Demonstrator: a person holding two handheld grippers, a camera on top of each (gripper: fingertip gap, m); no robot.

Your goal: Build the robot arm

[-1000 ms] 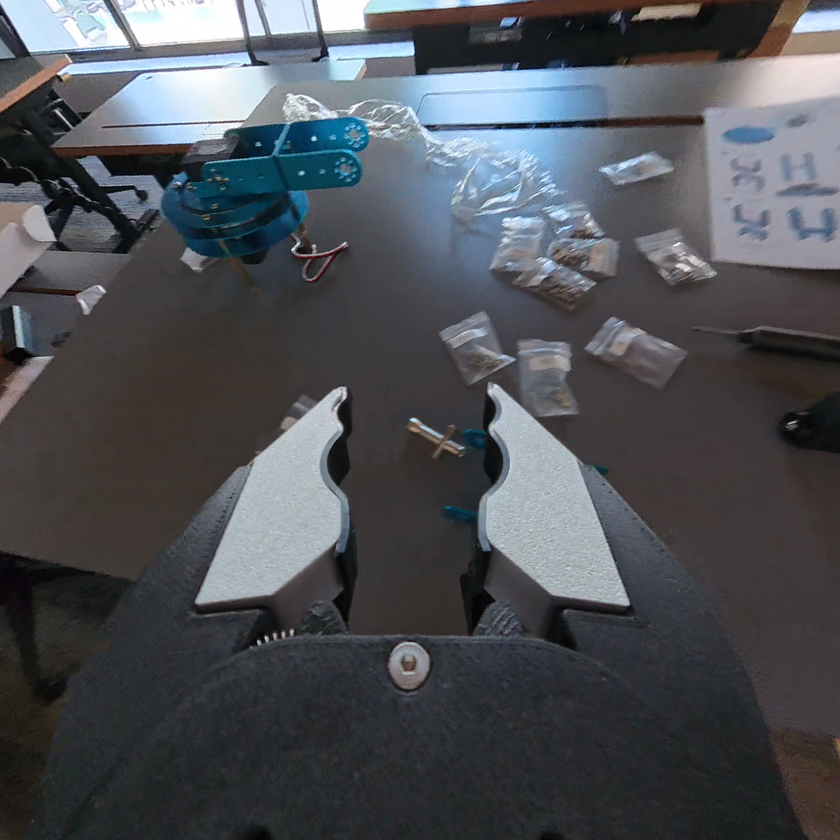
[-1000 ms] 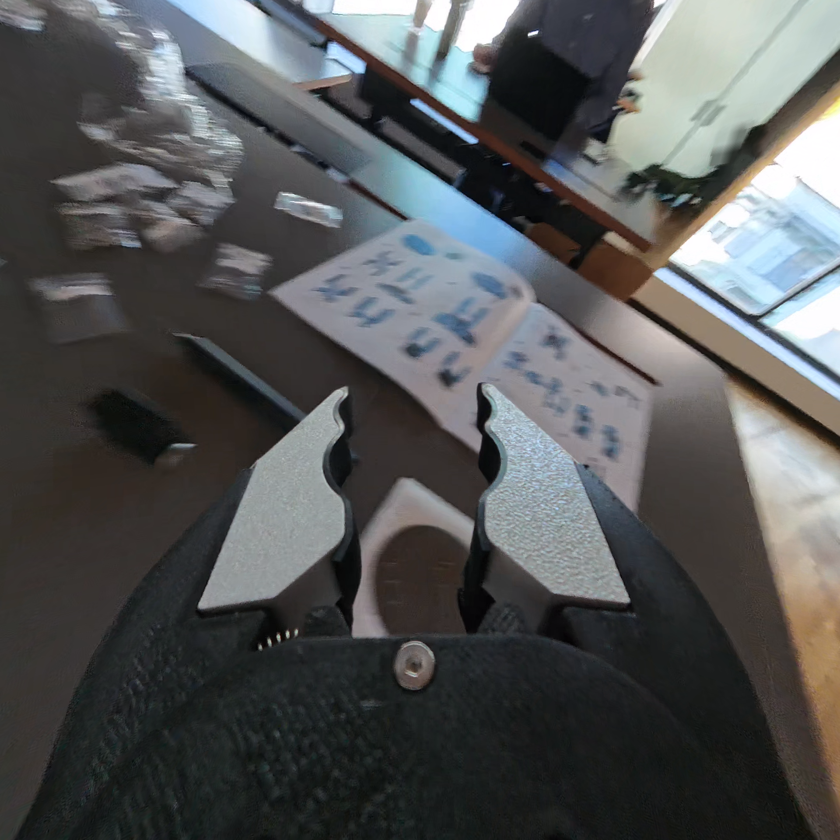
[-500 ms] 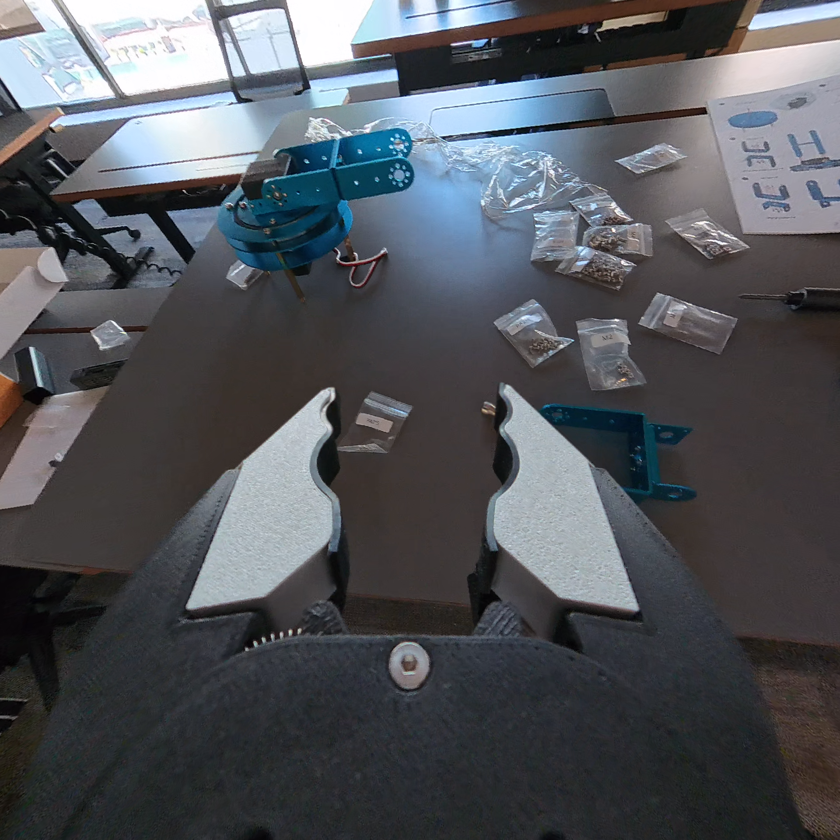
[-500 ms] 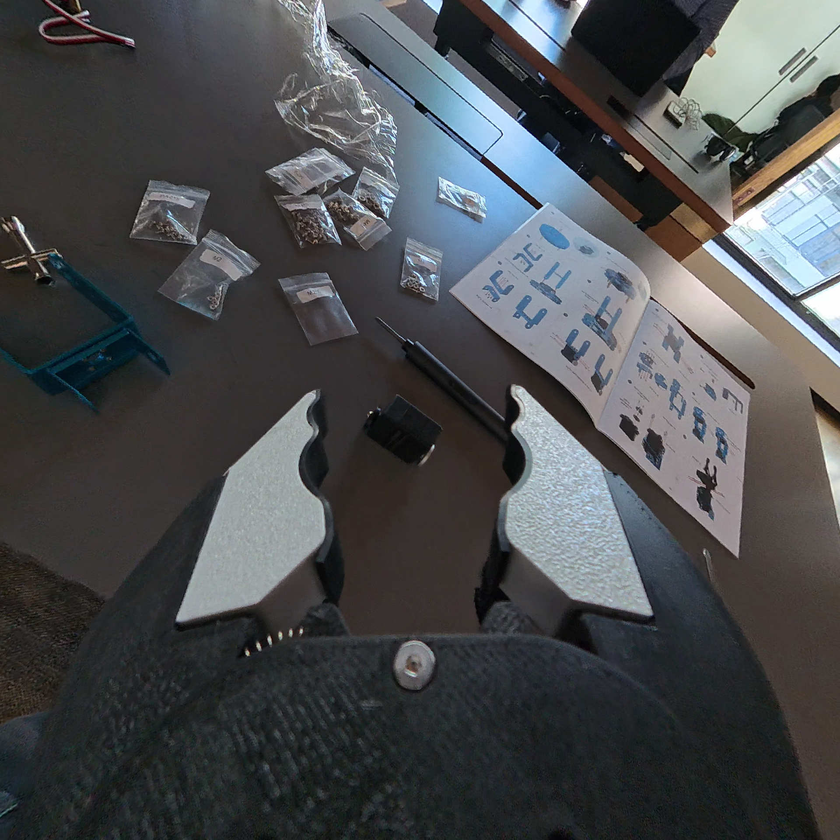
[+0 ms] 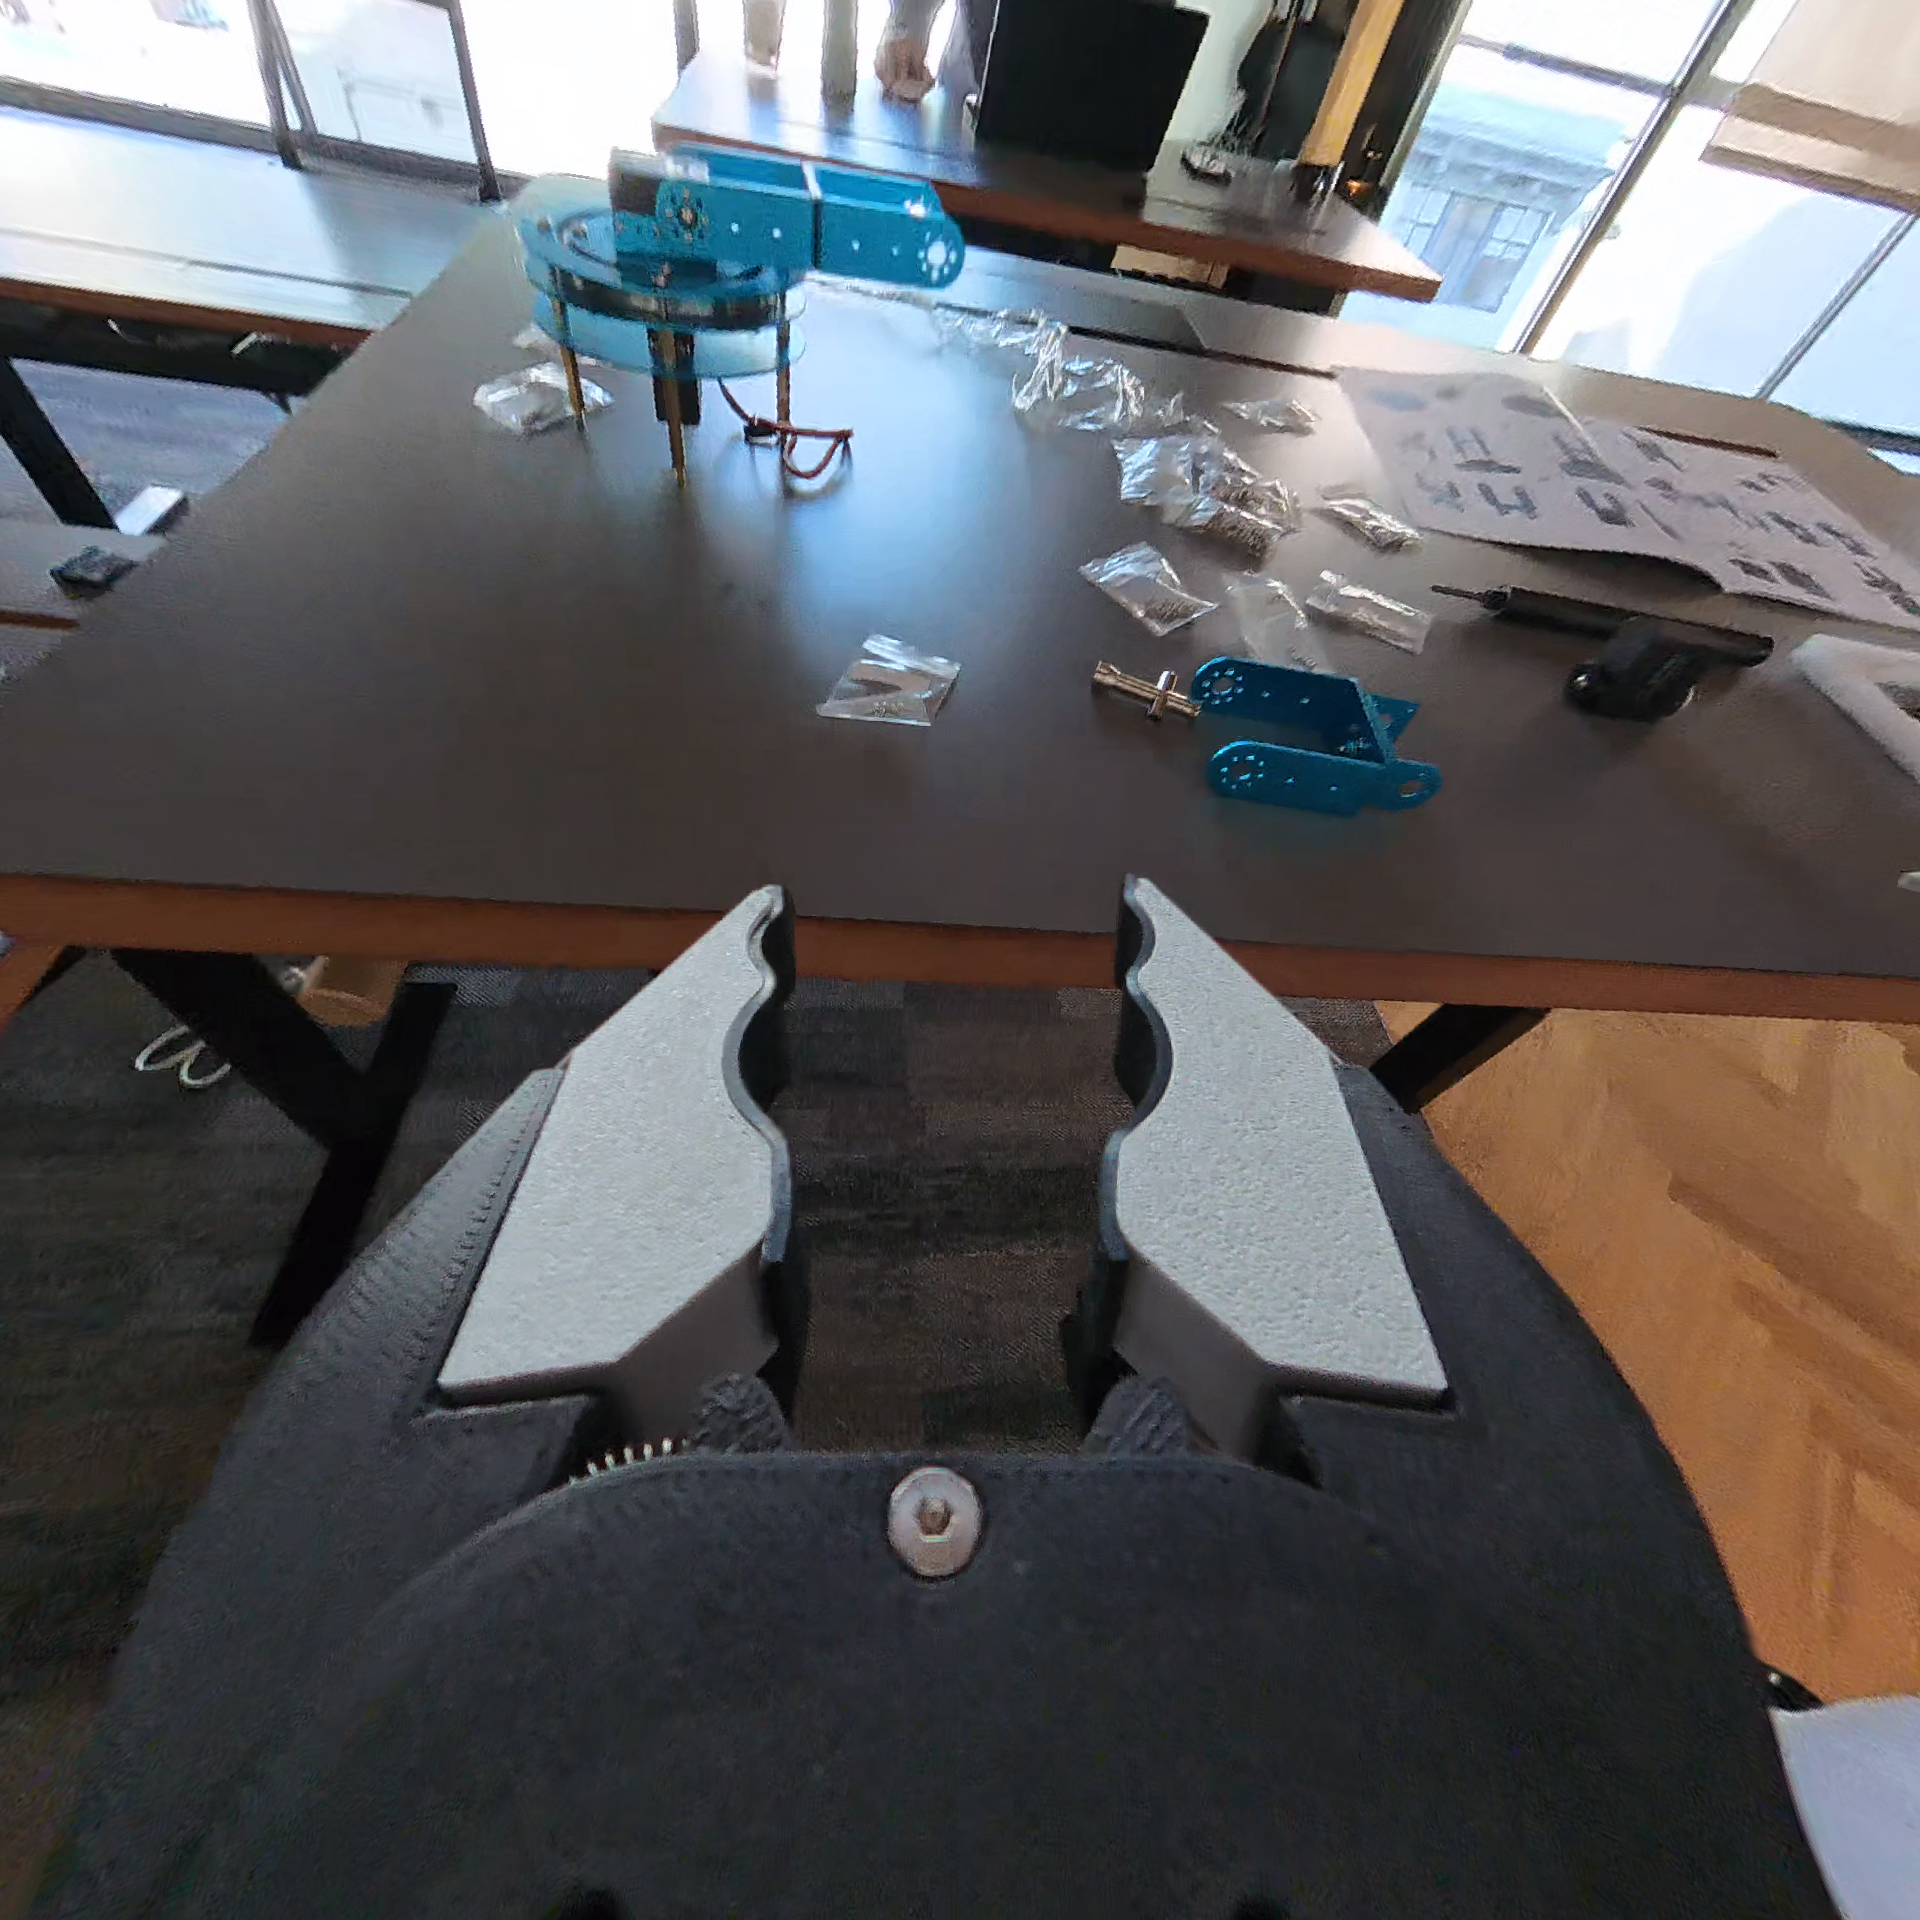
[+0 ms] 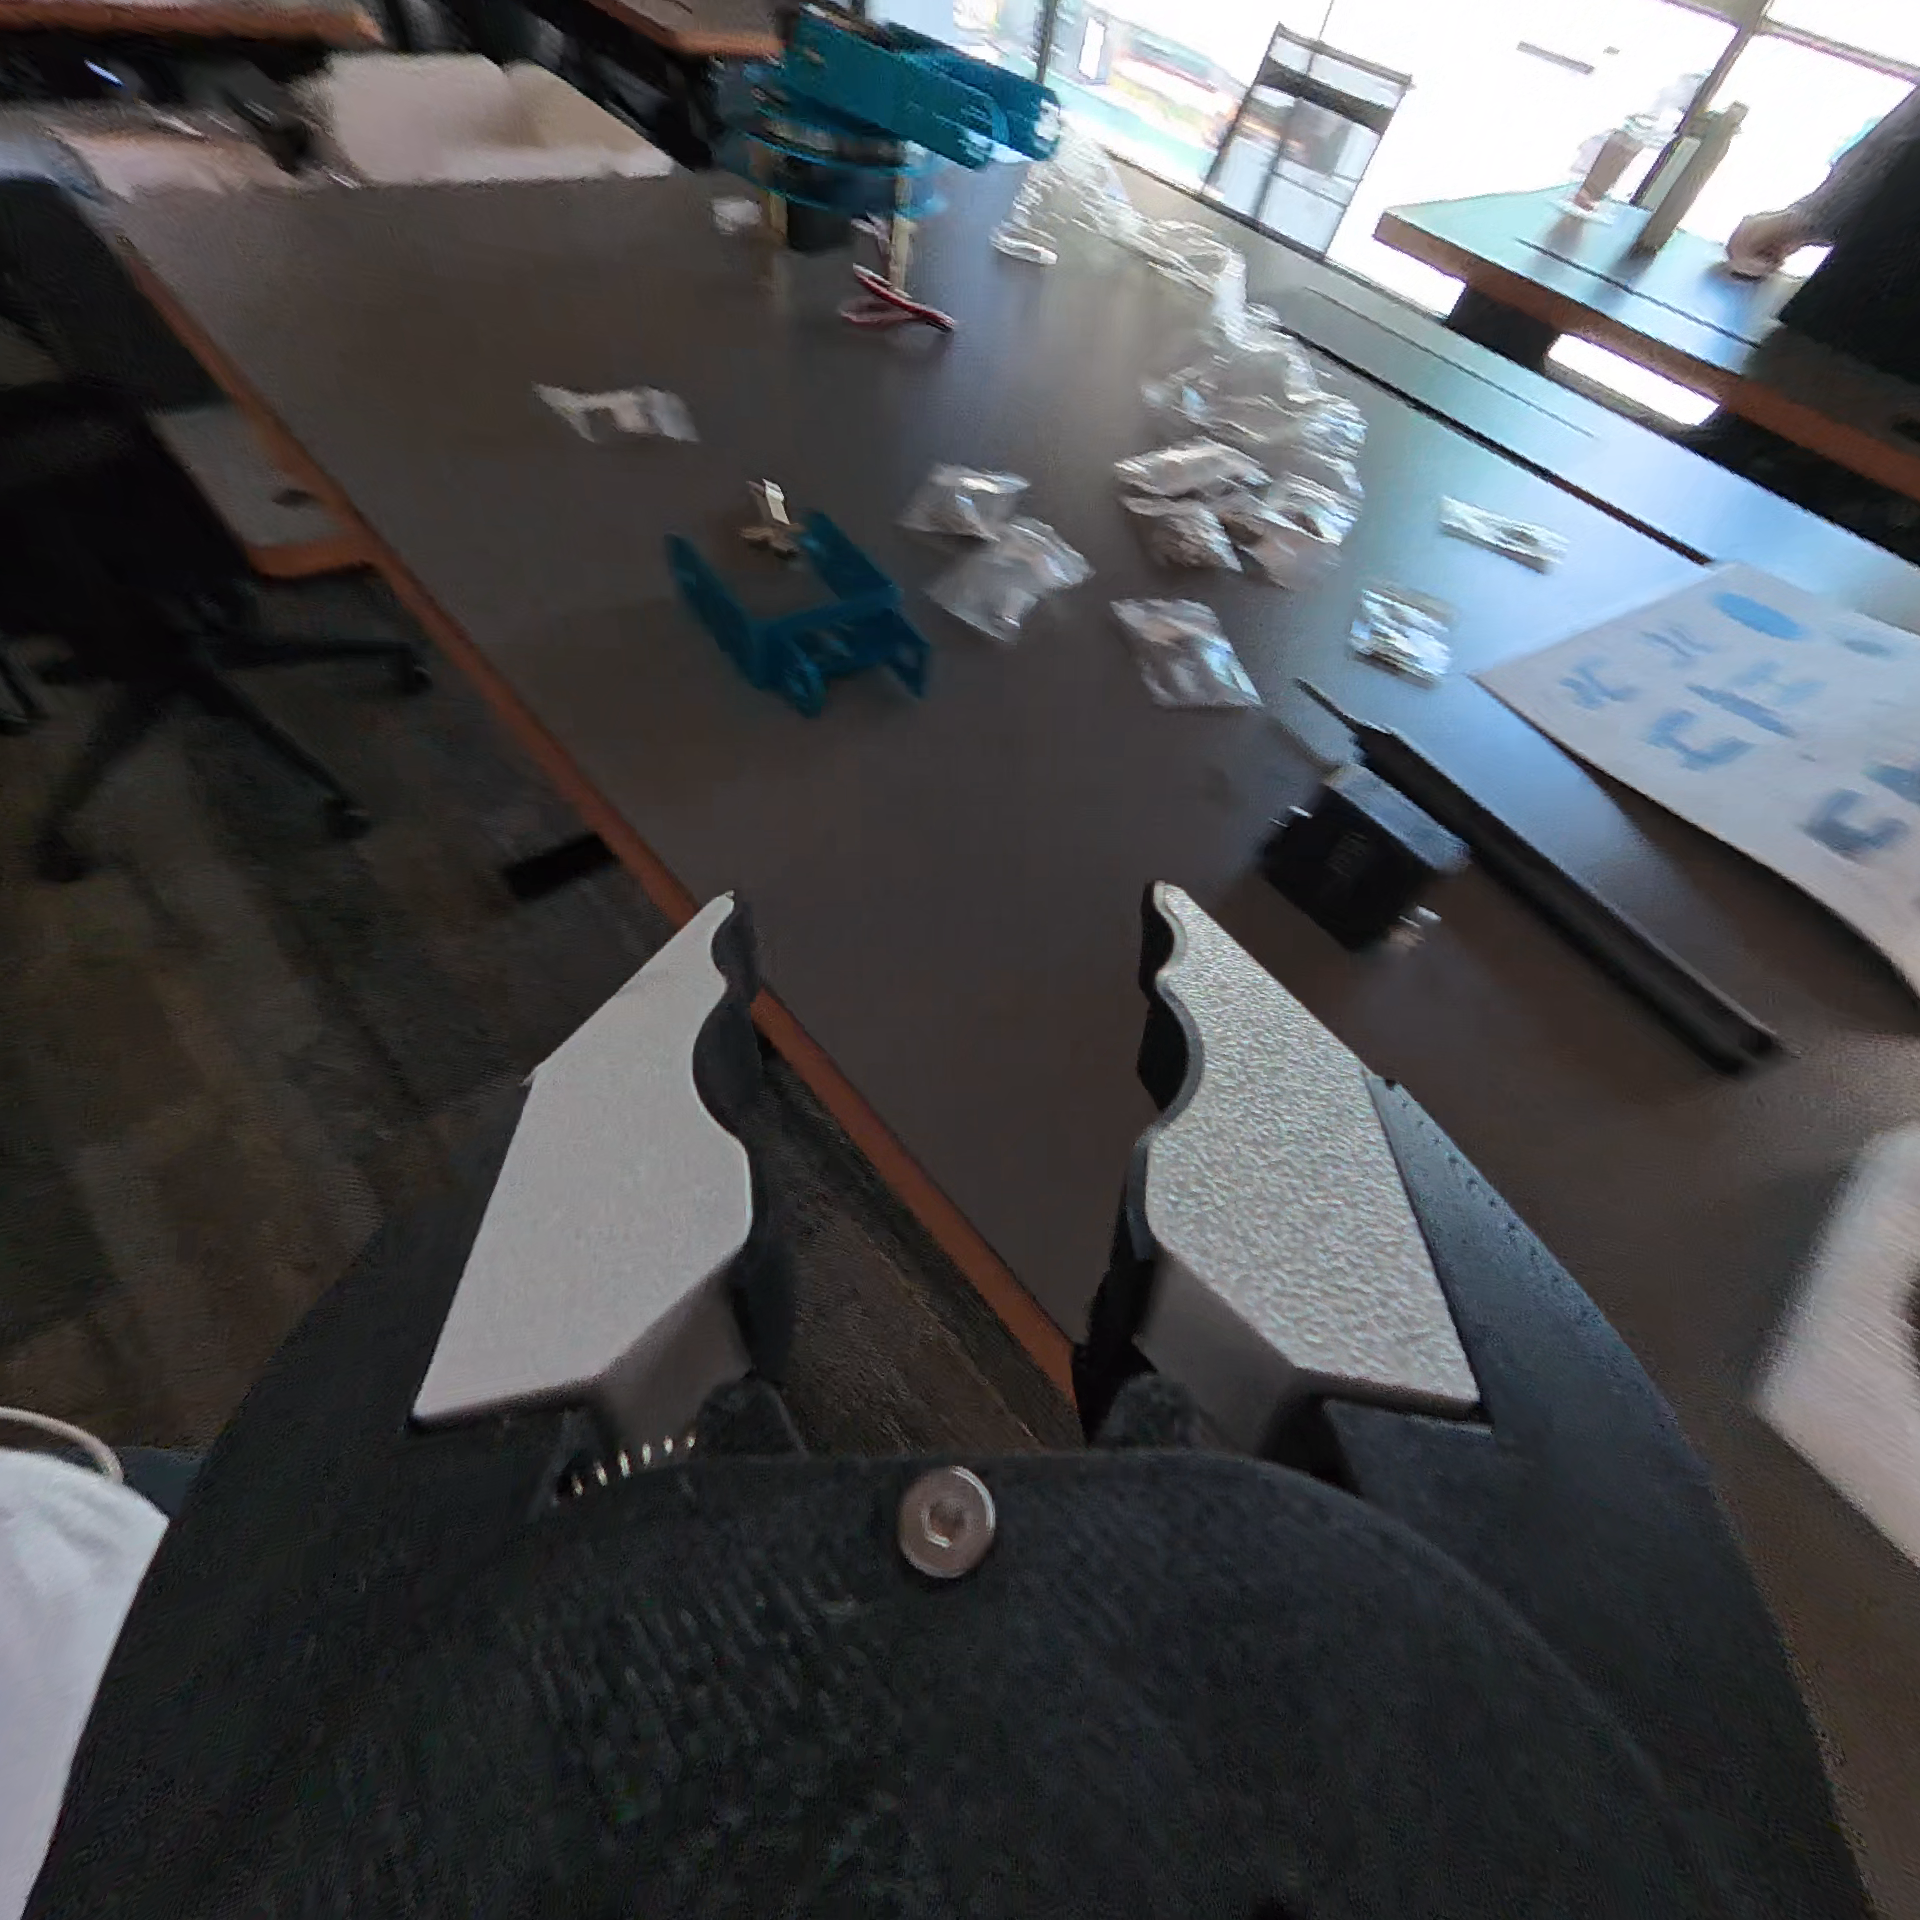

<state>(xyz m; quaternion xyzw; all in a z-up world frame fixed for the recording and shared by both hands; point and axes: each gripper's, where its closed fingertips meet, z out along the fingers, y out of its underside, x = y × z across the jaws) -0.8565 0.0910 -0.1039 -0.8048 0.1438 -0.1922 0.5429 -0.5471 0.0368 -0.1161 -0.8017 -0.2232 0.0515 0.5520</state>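
My left gripper (image 5: 954,909) is open and empty, held off the near edge of a dark table (image 5: 520,665). My right gripper (image 6: 943,920) is open and empty, just over the table's near edge (image 6: 582,790). A blue U-shaped metal bracket (image 5: 1311,736) lies on the table with a small silver cross wrench (image 5: 1143,686) at its open end; both also show in the right wrist view, the bracket (image 6: 800,623) and the wrench (image 6: 767,520). A blue round-based assembly on brass legs (image 5: 691,281) stands at the far left. A black servo block (image 6: 1356,857) lies near my right gripper.
Several small clear bags of hardware (image 5: 1195,488) are scattered mid-table, one (image 5: 891,681) lying apart. A black screwdriver (image 5: 1600,615) and an open instruction booklet (image 5: 1642,488) lie at the right. A person's hand (image 6: 1771,234) rests on a far table. Carpet and wood floor lie below. It is some 11 cm from my right tips to the black servo block (image 6: 1356,857). Seen from the left wrist view (image 5: 1677,668) as well.
Both grippers have pulled back and dropped from over the table to its near edge. Both stay open and empty. The right view has swung to the left.
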